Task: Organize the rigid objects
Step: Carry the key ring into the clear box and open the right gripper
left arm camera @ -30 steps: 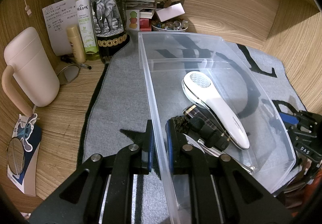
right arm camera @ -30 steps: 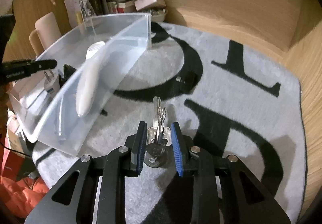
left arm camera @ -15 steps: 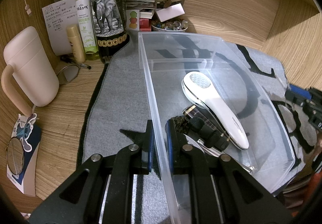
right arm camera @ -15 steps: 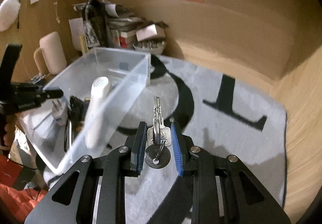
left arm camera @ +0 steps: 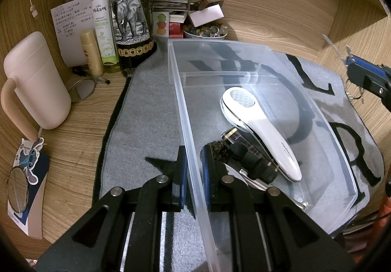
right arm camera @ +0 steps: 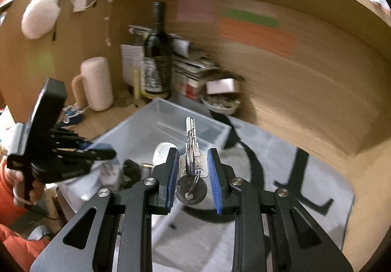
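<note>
A clear plastic bin (left arm camera: 244, 57) lies on the grey mat (left arm camera: 146, 105). My left gripper (left arm camera: 194, 157) is shut on the bin's left wall. Inside the bin rest a white handheld device (left arm camera: 259, 125) and a black cylindrical item (left arm camera: 249, 152). My right gripper (right arm camera: 191, 164) is shut on a bunch of keys (right arm camera: 191, 149) with a round fob, held in the air above the mat near the bin (right arm camera: 176, 118). The same gripper shows at the right edge of the left wrist view, right gripper (left arm camera: 366, 74). The white device (right arm camera: 162, 151) is partly hidden behind my fingers.
A dark wine bottle (left arm camera: 130, 10), green spray bottle (left arm camera: 103, 22), pale mug (left arm camera: 34, 81), stacked papers and a bowl of small stones (left arm camera: 206, 31) crowd the back left. Wooden walls enclose the desk. A person's hand (right arm camera: 17, 181) in an orange sleeve holds the left gripper.
My right gripper has lifted the keys off the mat and risen, tilting up toward the bin. The left gripper and the bin have stayed still.
</note>
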The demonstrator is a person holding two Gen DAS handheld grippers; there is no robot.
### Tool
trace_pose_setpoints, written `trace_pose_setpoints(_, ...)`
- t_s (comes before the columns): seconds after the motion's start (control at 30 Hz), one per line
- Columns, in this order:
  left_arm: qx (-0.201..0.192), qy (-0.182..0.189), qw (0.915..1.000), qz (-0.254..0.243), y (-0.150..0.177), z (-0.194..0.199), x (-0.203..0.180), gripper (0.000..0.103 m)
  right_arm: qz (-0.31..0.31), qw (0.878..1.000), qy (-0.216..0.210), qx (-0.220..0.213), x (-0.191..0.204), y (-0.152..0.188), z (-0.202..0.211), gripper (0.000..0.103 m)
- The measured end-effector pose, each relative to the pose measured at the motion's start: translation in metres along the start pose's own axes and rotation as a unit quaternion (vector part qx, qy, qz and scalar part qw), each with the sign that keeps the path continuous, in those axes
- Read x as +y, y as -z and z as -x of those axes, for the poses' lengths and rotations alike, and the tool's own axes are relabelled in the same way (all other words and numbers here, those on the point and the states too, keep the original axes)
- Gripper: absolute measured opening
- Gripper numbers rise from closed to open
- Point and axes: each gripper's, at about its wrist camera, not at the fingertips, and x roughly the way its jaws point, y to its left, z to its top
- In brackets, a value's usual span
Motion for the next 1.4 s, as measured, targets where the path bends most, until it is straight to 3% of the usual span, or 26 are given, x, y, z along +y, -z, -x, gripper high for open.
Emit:
trace_pose_setpoints(0.13, 0.0, 0.0, 1.0, 0.0, 0.0, 0.0, 0.0, 0.011, 0.016, 1.0, -0.021, 0.011, 0.016, -0.003, -0.016, 0.022)
trace_pose_setpoints(0.47, -0.001, 0.001, 1.0, 0.0, 0.0, 0.0, -0.001, 0.011, 0.041, 0.993, -0.06, 0.088, 0.041, 0.009, -0.07, 0.022)
trace_pose_setpoints(0.83, -0.001, 0.001, 1.0, 0.0, 0.0, 0.0, -0.002, 0.012, 0.027, 0.988, -0.065, 0.136, 0.039, 0.017, -0.091, 0.022)
trace_pose_setpoints(1.17, -0.001, 0.001, 1.0, 0.001, 0.0, 0.0, -0.001, 0.012, 0.017, 0.993, -0.053, 0.108, 0.031, 0.008, -0.074, 0.026)
trace_pose_setpoints(1.3, -0.001, 0.001, 1.0, 0.001, 0.0, 0.0, -0.001, 0.012, 0.013, 0.995, -0.042, 0.09, 0.025, 0.003, -0.065, 0.036)
trace_pose_setpoints(1.4, -0.001, 0.001, 1.0, 0.001, 0.0, 0.0, -0.001, 0.012, 0.011, 0.997, -0.031, 0.076, 0.02, 0.0, -0.058, 0.037)
